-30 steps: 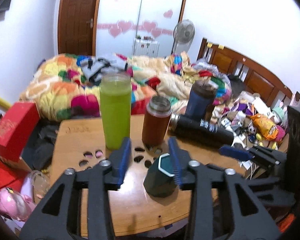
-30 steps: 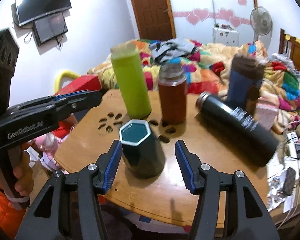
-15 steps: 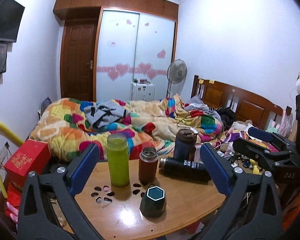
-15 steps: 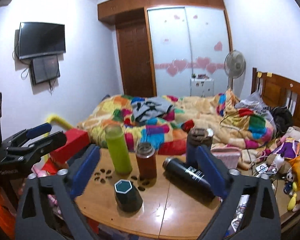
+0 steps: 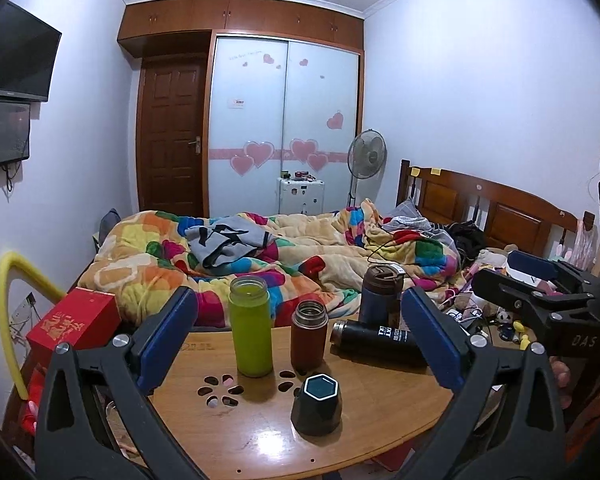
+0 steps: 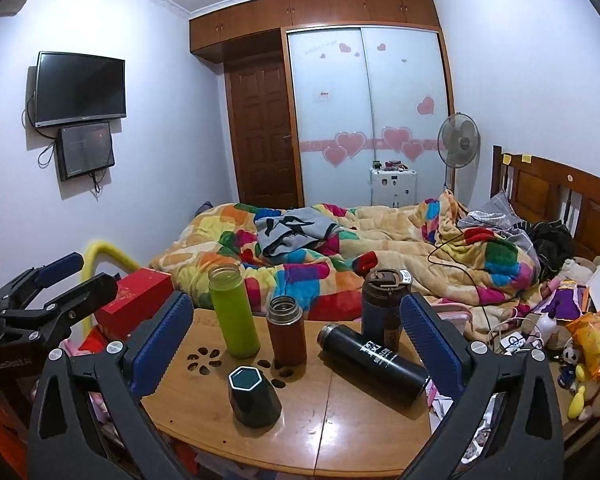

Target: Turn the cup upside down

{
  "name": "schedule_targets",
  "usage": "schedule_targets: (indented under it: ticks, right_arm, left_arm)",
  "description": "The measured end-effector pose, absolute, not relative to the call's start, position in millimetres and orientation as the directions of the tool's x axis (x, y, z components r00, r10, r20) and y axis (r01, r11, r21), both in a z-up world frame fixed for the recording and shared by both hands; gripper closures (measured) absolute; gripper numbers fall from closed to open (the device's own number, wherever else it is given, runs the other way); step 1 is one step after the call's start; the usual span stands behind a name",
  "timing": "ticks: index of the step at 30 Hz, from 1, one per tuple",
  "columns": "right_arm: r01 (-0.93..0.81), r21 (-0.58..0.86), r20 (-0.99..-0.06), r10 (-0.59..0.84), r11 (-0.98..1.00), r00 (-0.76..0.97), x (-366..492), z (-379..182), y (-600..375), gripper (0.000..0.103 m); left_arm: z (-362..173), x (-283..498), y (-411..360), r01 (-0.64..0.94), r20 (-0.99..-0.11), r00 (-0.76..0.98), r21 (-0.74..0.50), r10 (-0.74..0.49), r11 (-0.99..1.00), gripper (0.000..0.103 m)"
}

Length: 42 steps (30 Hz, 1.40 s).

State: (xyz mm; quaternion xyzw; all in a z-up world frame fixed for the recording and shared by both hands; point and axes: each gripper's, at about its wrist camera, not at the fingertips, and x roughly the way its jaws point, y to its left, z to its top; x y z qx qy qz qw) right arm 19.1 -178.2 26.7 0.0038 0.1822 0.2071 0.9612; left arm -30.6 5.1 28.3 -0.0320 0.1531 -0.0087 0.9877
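Note:
A dark teal hexagonal cup [image 5: 317, 405] stands upright, mouth up, on the round wooden table [image 5: 380, 416]; it also shows in the right wrist view [image 6: 254, 396]. My left gripper [image 5: 300, 340] is open wide and empty, held back and above the table. My right gripper [image 6: 296, 340] is also open wide and empty, well short of the cup. Each gripper shows at the edge of the other's view: the right one [image 5: 540, 276] and the left one [image 6: 56, 280].
Behind the cup stand a green bottle [image 5: 251, 326], a brown flask [image 5: 309, 336] and a dark blue tumbler [image 5: 380, 292]; a black flask [image 5: 378, 342] lies on its side. A red box [image 5: 74, 324] sits left of the table. A cluttered bed [image 5: 280, 256] lies beyond.
Both grippers have pulled back and up from the cup and opened wide. The cup stays upright in the same spot.

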Motion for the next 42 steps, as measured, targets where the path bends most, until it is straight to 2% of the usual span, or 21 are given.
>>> schedule_targets:
  ticks: [42]
  right_arm:
    - [-0.401,0.084,-0.334,0.405,0.912,0.851,17.5,31.4,-180.8,0.0]
  left_arm:
    - [29.5,-30.7,-1.9,0.004,-0.296,0.955,-0.057,-0.021,0.998,0.0]
